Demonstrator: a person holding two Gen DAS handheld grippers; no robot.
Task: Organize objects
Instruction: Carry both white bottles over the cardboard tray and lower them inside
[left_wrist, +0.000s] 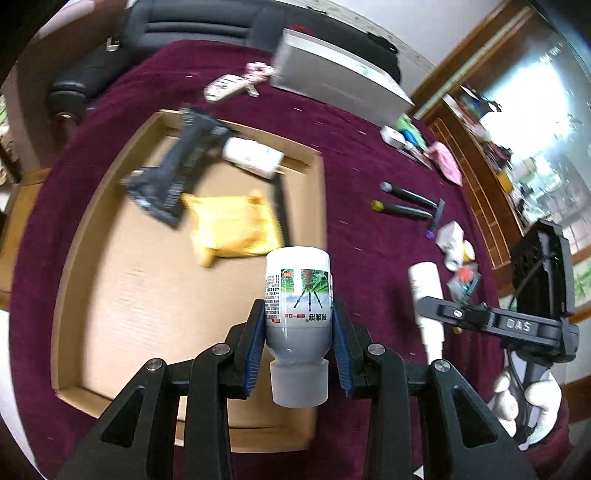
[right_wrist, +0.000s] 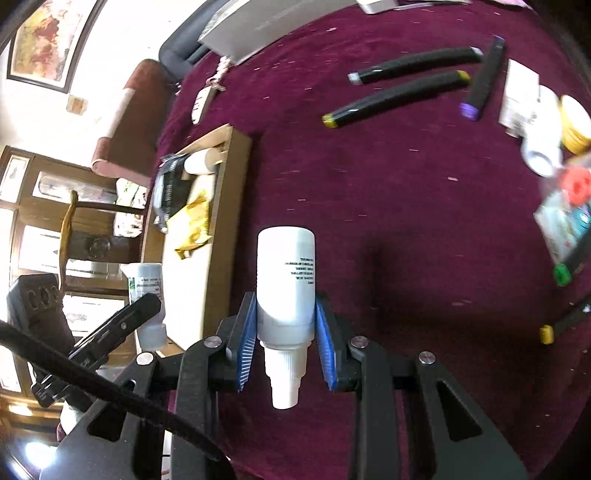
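My left gripper (left_wrist: 297, 314) is shut on a grey-and-white bottle (left_wrist: 297, 273) with a picture label, its cap toward the camera. It hangs over the near right corner of a shallow cardboard tray (left_wrist: 110, 266). In the tray lie a black packet (left_wrist: 181, 166), a white bottle (left_wrist: 251, 155) and a yellow packet (left_wrist: 232, 225). My right gripper (right_wrist: 285, 308) is shut on a plain white bottle (right_wrist: 286, 266), nozzle toward the camera, above the maroon cloth just right of the tray (right_wrist: 231, 177). Each gripper shows in the other's view, the right gripper (left_wrist: 439, 314) and the left gripper (right_wrist: 146, 306).
Black markers (right_wrist: 413, 66) lie on the maroon cloth (right_wrist: 406, 221) beyond the right gripper. Small bottles and packets (right_wrist: 546, 122) crowd the right side. A grey box (left_wrist: 332, 77) and a key fob (left_wrist: 225, 86) lie at the far end. A dark chair (left_wrist: 192, 26) stands behind.
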